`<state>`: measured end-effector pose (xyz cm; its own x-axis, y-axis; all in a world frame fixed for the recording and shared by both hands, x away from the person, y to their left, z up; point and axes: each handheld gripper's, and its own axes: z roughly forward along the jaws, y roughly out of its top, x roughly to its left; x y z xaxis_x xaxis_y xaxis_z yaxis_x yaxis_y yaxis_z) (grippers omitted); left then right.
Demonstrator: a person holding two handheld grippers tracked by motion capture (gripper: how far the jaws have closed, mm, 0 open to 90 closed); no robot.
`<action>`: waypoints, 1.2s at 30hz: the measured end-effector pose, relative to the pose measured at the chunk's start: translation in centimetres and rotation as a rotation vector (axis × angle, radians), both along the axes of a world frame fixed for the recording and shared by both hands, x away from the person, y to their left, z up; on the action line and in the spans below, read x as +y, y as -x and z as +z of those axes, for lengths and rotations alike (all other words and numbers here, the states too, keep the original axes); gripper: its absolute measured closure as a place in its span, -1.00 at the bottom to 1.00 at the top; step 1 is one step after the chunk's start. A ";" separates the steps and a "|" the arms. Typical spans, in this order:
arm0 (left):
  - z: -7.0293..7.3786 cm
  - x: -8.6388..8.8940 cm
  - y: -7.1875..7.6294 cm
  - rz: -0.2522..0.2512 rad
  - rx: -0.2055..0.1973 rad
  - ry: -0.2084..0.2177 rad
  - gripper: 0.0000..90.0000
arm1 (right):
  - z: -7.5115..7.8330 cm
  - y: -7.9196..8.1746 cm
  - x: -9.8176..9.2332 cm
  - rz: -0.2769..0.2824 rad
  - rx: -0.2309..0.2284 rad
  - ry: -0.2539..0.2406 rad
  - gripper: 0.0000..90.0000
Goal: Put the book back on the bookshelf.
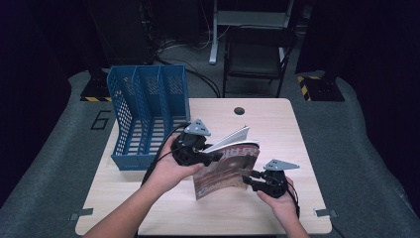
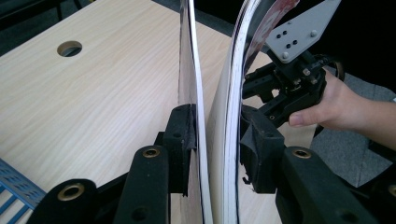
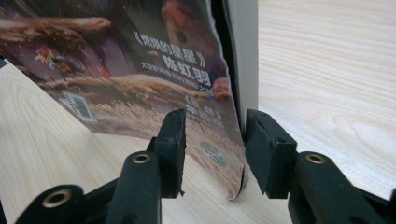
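Left tongs point(image 1: 210, 157) held level, pointing right, jaws partly closed; right tongs point(image 1: 250, 177) lower, pointing left, jaws half open; both hands gripping from behind.

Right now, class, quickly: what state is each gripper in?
Left gripper: jaws around the standing thin glossy magazine; whether both pads press cannot be told.
Right gripper: open, magazine's edge between its jaws.

A thin, glossy magazine point(image 1: 229, 166) with a reddish-brown cover and white Chinese lettering stands on edge on the light wooden table, roughly upright and leaning a little. It is splayed open at the top, its white page block parted into 2 bunches point(image 2: 219, 121). The cover's lower corner point(image 3: 219, 154) curls, showing a small round sticker and a barcode.
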<state>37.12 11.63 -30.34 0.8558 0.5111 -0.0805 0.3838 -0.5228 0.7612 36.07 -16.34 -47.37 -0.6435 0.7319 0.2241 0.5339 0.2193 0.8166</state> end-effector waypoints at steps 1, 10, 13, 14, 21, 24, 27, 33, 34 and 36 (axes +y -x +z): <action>0.1 -0.1 0.0 0.002 -0.005 -0.011 0.46 | 0.1 0.0 0.0 -0.004 0.000 -0.006 0.37; 0.5 -1.0 -0.2 0.002 -0.002 -0.027 0.53 | 0.2 0.0 -0.2 -0.017 -0.019 -0.018 0.49; 0.6 -1.2 -0.4 0.001 -0.002 -0.040 0.57 | 0.3 -0.1 -0.2 -0.021 -0.022 -0.017 0.49; 0.7 -1.2 -0.4 -0.003 -0.005 -0.050 0.58 | 0.3 -0.1 -0.2 -0.021 -0.023 -0.017 0.50; 0.9 -1.6 -0.7 0.010 0.013 -0.108 0.63 | 0.4 -0.2 -0.1 -0.030 -0.028 -0.023 0.54; 1.1 -1.7 -0.8 0.009 0.032 -0.146 0.66 | 0.4 -0.2 -0.1 -0.037 -0.023 -0.028 0.54; 1.3 -1.6 -0.9 0.001 0.046 -0.157 0.69 | 0.4 -0.2 0.0 -0.035 -0.022 -0.025 0.54; 1.1 -1.9 -1.2 -0.005 0.065 -0.171 0.75 | 0.4 -0.3 0.0 -0.034 -0.024 -0.027 0.55; 1.1 -1.9 -1.3 -0.004 0.060 -0.175 0.75 | 0.4 -0.4 0.0 -0.032 -0.026 -0.028 0.55; 1.1 -2.1 -1.4 -0.004 0.061 -0.178 0.75 | 0.4 -0.4 0.0 -0.033 -0.026 -0.028 0.55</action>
<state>38.56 9.50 -29.23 0.8541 0.5184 -0.0414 0.4243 -0.6485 0.6320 36.50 -16.35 -46.98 -0.6250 0.7464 0.2287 0.5191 0.1785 0.8359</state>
